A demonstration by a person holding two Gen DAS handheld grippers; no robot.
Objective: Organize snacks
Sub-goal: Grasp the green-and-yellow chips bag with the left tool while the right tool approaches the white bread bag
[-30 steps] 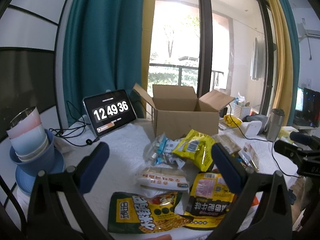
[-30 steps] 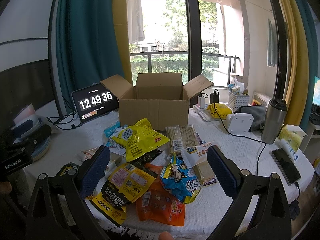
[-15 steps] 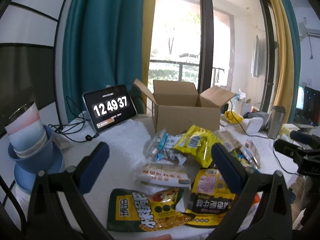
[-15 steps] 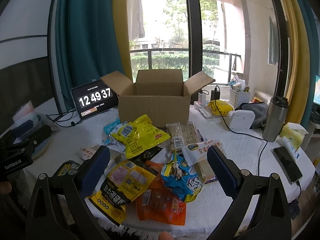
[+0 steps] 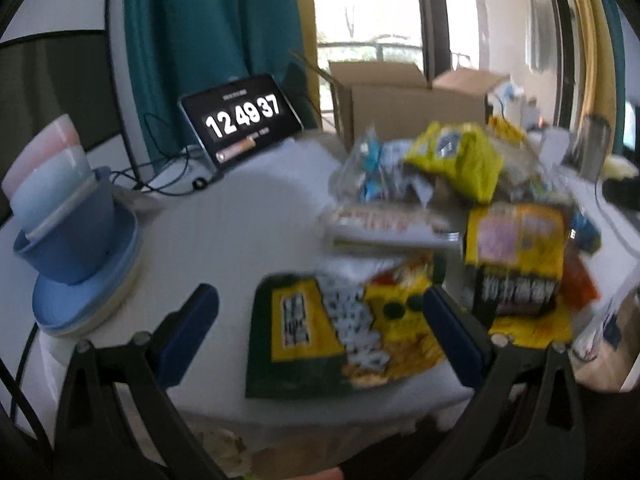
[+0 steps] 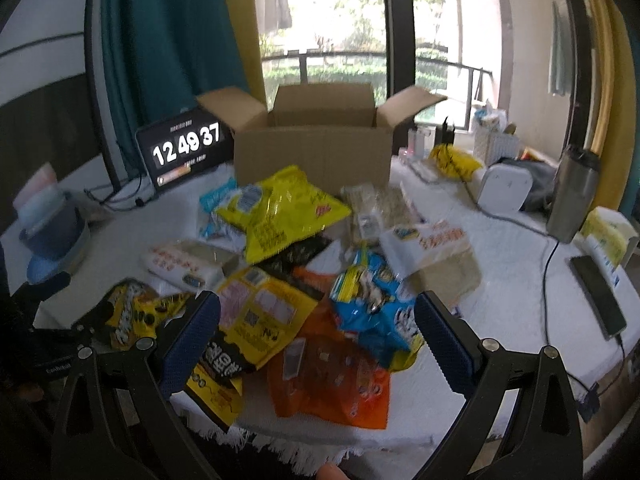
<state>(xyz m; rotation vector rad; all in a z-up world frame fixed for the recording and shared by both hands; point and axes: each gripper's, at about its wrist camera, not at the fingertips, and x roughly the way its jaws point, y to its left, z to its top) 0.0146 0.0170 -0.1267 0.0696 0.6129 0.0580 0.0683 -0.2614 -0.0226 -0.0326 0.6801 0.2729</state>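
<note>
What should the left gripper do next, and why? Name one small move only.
Probably lower the open left gripper onto the dark green and yellow snack bag, which lies flat between its fingers at the table's near edge. Both grippers are empty, the snacks lie loose on the white cloth, and the open brown cardboard box behind the pile looks ready to take them. The view is blurred, so alignment is uncertain.

Past both sets of tongs the cardboard box (image 6: 312, 152) looks like plain matt brown corrugated paper. The snack bags are all shiny plastic film: the yellow bag (image 6: 280, 212) just in front of the box crinkles and catches light, same with the orange bag (image 6: 332, 380) between the right tongs' blue fingers (image 6: 192, 340), which look like rubbery textured pads. The tablecloth (image 6: 512, 240) is rough white cloth, fringed at the near edge. Off right, the tumbler (image 6: 572, 196) is brushed metal. Left of the left tongs, the stacked bowls (image 5: 68, 216) look smooth matt plastic.
</note>
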